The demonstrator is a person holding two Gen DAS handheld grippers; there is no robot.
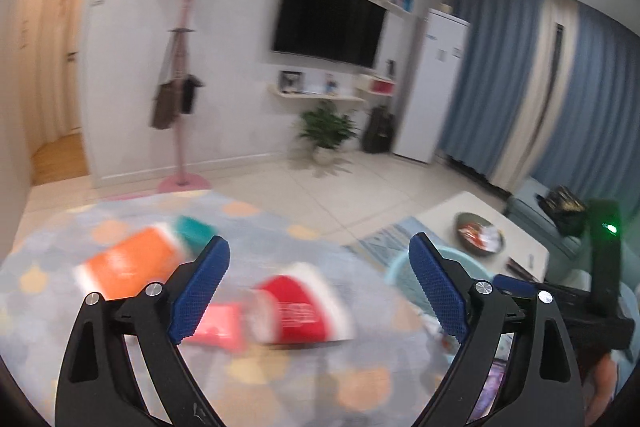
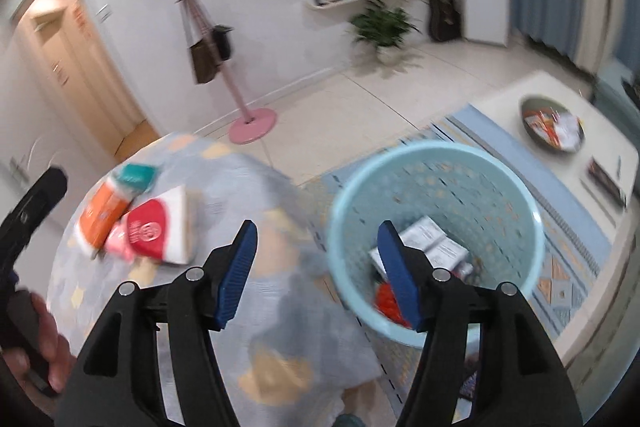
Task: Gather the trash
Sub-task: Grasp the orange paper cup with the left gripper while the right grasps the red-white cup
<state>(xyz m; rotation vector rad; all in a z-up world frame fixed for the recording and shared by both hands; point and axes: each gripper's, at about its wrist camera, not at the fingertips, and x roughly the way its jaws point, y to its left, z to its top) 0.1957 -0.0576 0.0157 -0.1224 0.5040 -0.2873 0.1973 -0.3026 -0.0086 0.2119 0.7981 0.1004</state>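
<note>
Several packets lie on a patterned cloth-covered surface [image 1: 248,379]: an orange-and-white pack [image 1: 128,263], a teal packet [image 1: 196,229], a red-and-white pack [image 1: 304,303] and a pink packet [image 1: 218,327]. My left gripper [image 1: 318,291] is open and empty just above them. The right wrist view shows the same packs: orange [image 2: 102,213], teal [image 2: 138,177], red [image 2: 154,227], pink [image 2: 120,241]. My right gripper [image 2: 316,275] is open and empty by the rim of a light blue trash basket [image 2: 436,159], which holds boxes and red wrappers. The basket rim shows in the left wrist view [image 1: 398,269].
A low white table [image 2: 504,107] carries a bowl of wrappers [image 2: 552,127]. A pink coat stand [image 2: 252,121] and a potted plant [image 2: 384,27] stand on the tiled floor. A patterned rug [image 2: 560,227] lies under the basket.
</note>
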